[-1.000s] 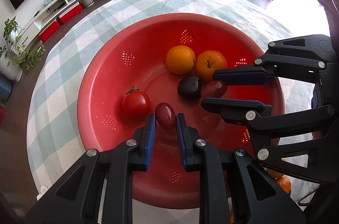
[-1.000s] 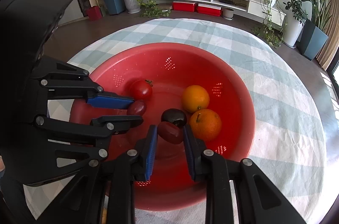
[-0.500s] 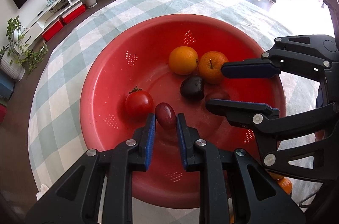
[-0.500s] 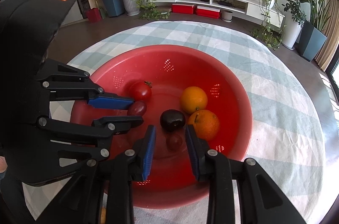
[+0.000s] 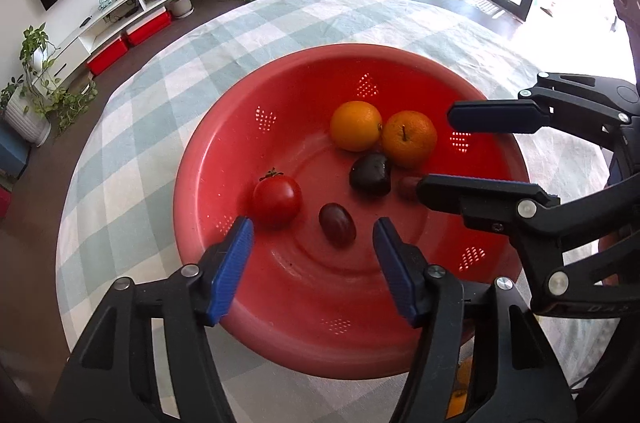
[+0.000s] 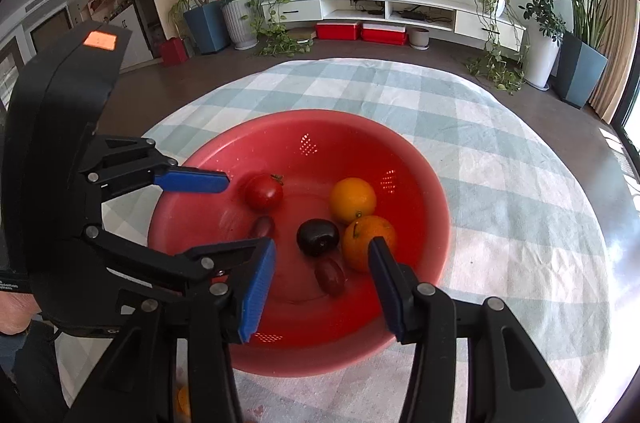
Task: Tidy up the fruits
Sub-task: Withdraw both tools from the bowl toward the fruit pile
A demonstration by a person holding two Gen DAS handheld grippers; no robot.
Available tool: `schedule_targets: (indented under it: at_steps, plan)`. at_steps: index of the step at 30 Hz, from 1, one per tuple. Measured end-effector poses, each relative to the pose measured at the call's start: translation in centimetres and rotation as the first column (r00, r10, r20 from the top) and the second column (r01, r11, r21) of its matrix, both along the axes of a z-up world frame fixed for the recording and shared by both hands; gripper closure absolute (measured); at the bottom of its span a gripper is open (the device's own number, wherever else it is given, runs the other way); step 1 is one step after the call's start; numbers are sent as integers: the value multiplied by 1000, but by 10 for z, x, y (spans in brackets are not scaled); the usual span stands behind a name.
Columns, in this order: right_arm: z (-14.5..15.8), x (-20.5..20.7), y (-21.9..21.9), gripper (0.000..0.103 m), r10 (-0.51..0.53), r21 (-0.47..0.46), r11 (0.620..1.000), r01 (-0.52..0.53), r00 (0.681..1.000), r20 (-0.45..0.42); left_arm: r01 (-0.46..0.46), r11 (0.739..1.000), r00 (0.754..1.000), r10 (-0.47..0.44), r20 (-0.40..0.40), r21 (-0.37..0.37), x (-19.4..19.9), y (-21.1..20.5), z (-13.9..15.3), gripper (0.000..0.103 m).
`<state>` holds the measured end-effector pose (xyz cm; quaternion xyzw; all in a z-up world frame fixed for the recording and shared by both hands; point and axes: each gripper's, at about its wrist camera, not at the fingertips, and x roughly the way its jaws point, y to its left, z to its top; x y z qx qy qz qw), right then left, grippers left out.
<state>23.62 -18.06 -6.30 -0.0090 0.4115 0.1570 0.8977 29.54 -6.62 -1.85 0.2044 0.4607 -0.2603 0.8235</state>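
grippers left (image 5: 312,231) and right (image 6: 322,259) gape over red bowl (image 5: 208,159) holding 2 grapes

No legible text, label, brand or number anywhere in view.

Second red grape (image 5: 407,186) half hidden behind right tool (image 5: 472,151) finger; orange object (image 5: 460,389) below bowl (image 5: 280,335) rim unidentifiable.
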Motion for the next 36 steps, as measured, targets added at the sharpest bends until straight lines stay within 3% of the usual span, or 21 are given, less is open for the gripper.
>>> schedule_targets:
  at_steps: [2, 6, 9, 11, 16, 21, 29, 36]
  plan:
    - [1, 0, 0, 50, -3, 4, 1000, 3, 1000, 7, 7, 1000, 1000, -7, 10, 1, -5, -2, 3, 25]
    - [8, -4, 2, 48, 11, 14, 1000, -12, 999, 42, -4, 1000, 1000, 5, 18, -26, -16, 3, 11, 22]
    - [15, -9, 0, 39, 21, 54, 998, -26, 996, 83, -29, 998, 999, 32, 42, -64, -31, 15, 24, 10]
    - [22, -16, -5, 27, 23, 96, 995, -33, 994, 108, -51, 994, 997, 57, 56, -101, -44, 26, 34, 9]
    - [35, -42, -14, 19, 0, 178, 984, -26, 989, 145, -97, 972, 992, 112, 60, -215, -90, 61, 48, 5]
    - [34, -83, -18, 17, -29, 230, 973, -8, 987, 161, -163, 943, 985, 172, 6, -291, -136, 90, 35, 1]
    - [2, -151, -22, 16, -94, 300, 952, 67, 993, 78, -248, 897, 967, 250, -44, -367, -185, 104, 10, 1]
    - [-22, -189, -21, 15, -125, 313, 942, 122, 992, -11, -228, 913, 972, 233, -25, -338, -205, 85, 2, 0]
